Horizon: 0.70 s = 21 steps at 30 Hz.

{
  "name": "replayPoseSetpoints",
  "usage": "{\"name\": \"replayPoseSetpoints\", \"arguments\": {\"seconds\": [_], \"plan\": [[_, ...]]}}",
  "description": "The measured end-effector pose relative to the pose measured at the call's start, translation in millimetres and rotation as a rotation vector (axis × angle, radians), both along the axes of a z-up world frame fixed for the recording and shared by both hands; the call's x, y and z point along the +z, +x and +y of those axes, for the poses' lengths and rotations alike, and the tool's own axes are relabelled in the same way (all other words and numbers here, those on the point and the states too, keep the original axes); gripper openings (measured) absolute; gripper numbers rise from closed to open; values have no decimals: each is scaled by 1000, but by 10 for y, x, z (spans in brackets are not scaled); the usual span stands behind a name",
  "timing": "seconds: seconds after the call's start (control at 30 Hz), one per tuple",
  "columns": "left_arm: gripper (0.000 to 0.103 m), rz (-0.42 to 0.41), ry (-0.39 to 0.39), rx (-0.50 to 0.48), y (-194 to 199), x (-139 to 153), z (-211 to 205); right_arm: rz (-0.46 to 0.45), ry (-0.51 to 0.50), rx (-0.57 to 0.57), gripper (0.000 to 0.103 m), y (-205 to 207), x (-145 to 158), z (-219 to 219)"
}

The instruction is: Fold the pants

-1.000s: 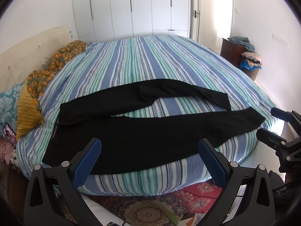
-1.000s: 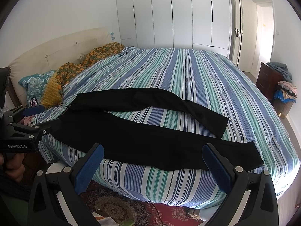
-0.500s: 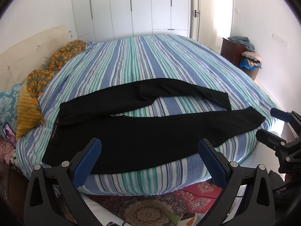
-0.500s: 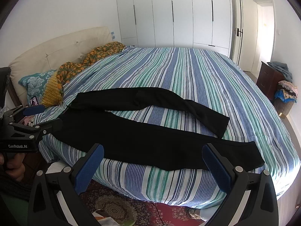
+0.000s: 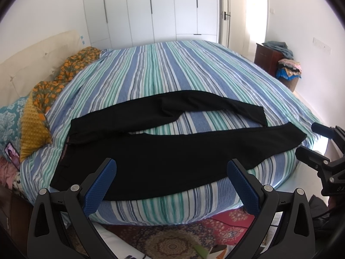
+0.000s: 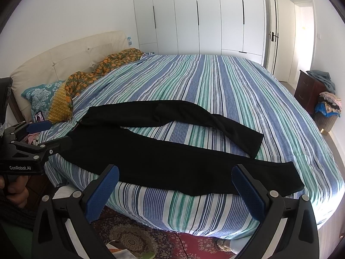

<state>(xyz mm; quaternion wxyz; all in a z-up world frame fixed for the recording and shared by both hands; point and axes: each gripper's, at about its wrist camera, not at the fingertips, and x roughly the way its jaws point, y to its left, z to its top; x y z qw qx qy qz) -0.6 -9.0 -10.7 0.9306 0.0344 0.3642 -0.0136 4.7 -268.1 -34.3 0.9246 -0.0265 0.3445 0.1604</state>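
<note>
Black pants (image 5: 172, 151) lie flat on the striped bed (image 5: 172, 69), waist at the left, both legs running right, and the far leg bends toward the near one. My left gripper (image 5: 171, 168) hovers open before the near bed edge, in front of the waist and thigh, holding nothing. My right gripper (image 6: 175, 172) is open too, in front of the near leg (image 6: 194, 166), off the bed. Each gripper shows in the other's view: the right gripper (image 5: 310, 141) beside the leg cuffs, the left gripper (image 6: 60, 132) at the waist end, held by a hand (image 6: 15, 190).
Pillows and an orange-patterned quilt (image 6: 90, 79) sit against the cream headboard (image 6: 64, 60). A phone (image 6: 39, 116) lies at the bed's left corner. White wardrobes (image 6: 204, 17) fill the far wall. A dresser and a clothes basket (image 6: 325, 112) stand right. A patterned rug (image 5: 172, 241) lies below.
Both views have drifted only slightly. The pants lie as before and both grippers stay open.
</note>
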Motion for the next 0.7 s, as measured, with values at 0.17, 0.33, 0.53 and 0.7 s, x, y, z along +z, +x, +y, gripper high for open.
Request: {"name": "replayPoseSetpoints", "arguments": {"seconds": [0.17, 0.33, 0.53, 0.7], "plan": [[102, 0, 4, 54, 86, -75, 183, -100, -31, -18, 103, 96, 120, -54], [102, 46, -14, 71, 215, -186, 241, -201, -24, -43, 103, 452, 20, -245], [102, 96, -13, 72, 316, -309, 230, 91, -169, -82, 102, 1616, -981, -639], [102, 184, -42, 69, 512, -497, 200, 107, -383, -11, 99, 2315, -1543, -651]]}}
